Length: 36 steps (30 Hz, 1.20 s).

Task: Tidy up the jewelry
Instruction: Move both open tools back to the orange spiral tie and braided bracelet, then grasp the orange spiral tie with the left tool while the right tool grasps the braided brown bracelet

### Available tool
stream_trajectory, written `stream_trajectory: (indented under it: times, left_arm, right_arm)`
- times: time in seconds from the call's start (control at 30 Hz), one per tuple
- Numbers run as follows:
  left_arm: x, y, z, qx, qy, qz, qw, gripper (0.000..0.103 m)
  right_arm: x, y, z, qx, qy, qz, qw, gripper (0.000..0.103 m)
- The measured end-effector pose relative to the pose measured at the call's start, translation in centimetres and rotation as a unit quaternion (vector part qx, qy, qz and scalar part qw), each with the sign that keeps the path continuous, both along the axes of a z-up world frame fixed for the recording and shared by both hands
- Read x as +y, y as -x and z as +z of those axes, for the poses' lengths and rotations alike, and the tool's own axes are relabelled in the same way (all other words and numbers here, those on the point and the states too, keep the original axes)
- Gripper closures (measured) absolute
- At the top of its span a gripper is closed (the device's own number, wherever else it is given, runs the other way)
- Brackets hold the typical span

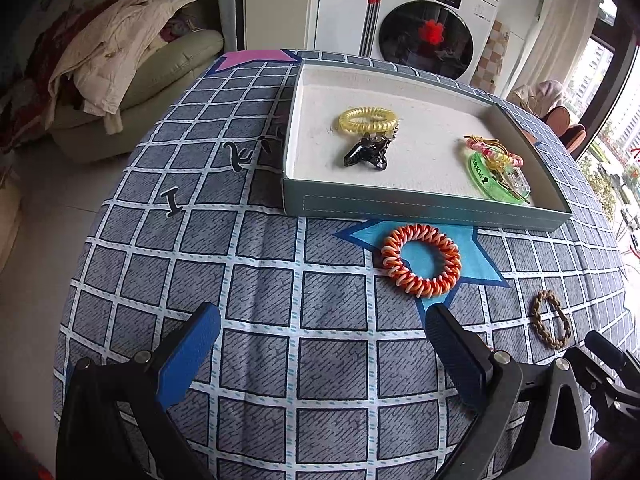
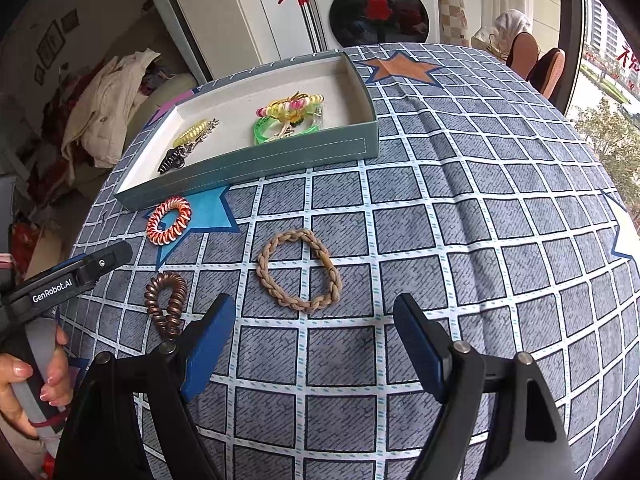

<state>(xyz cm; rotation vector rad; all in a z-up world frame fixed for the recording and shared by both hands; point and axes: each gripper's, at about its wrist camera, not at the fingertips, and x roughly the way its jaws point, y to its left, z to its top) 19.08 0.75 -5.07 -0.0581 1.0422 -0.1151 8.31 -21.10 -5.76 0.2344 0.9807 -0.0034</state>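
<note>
Checked surface (image 2: 480, 200) carries a braided ring (image 2: 299, 270) just ahead of the right tongs (image 2: 314, 326). Both tongs are seen open and empty; left tongs (image 1: 322, 334) are farther, nearer the orange coil (image 1: 420, 266).

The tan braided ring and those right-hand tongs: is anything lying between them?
No. In the right wrist view only bare checked tablecloth separates the open right tongs from the tan braided ring.

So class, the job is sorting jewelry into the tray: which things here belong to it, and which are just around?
Belongs:
tray
orange spiral band
tan braided band
copper coil band

Just around:
washing machine
pile of clothes
</note>
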Motion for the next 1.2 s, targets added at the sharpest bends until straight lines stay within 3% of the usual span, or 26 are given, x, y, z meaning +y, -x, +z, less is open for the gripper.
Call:
stream_trajectory:
  times: [0.53,0.7,0.93,1.07,1.2]
  left_arm:
    - [-2.0,-2.0,-1.1,0.013,-0.010,0.031,0.9994,0.000]
    - [-2.8,-2.1,-0.9,0.004,-0.025,0.033,0.9991,0.000]
    - [-3.7,-1.8,-0.4,-0.008,-0.035,0.018,0.9992,0.000]
    - [-4.9,-1.6,0.1,-0.015,-0.044,-0.006,0.9989,0.018]
    - [-5.9,-1.5,0.5,-0.021,-0.056,-0.027,0.9978,0.029]
  right_arm:
    - [-1.1,-1.4,-0.6,0.006,0.024,-0.020,0.999,0.021]
    - [-0.1,-1.8,-0.9,0.005,0.060,-0.005,0.998,0.037]
    - [1.5,-1.5,-1.2,-0.004,0.113,0.027,0.993,0.042]
    - [1.5,-1.4,-1.1,-0.005,0.110,0.035,0.993,0.048]
    - [2.1,-1.4,-0.9,-0.005,0.106,0.053,0.993,0.067]
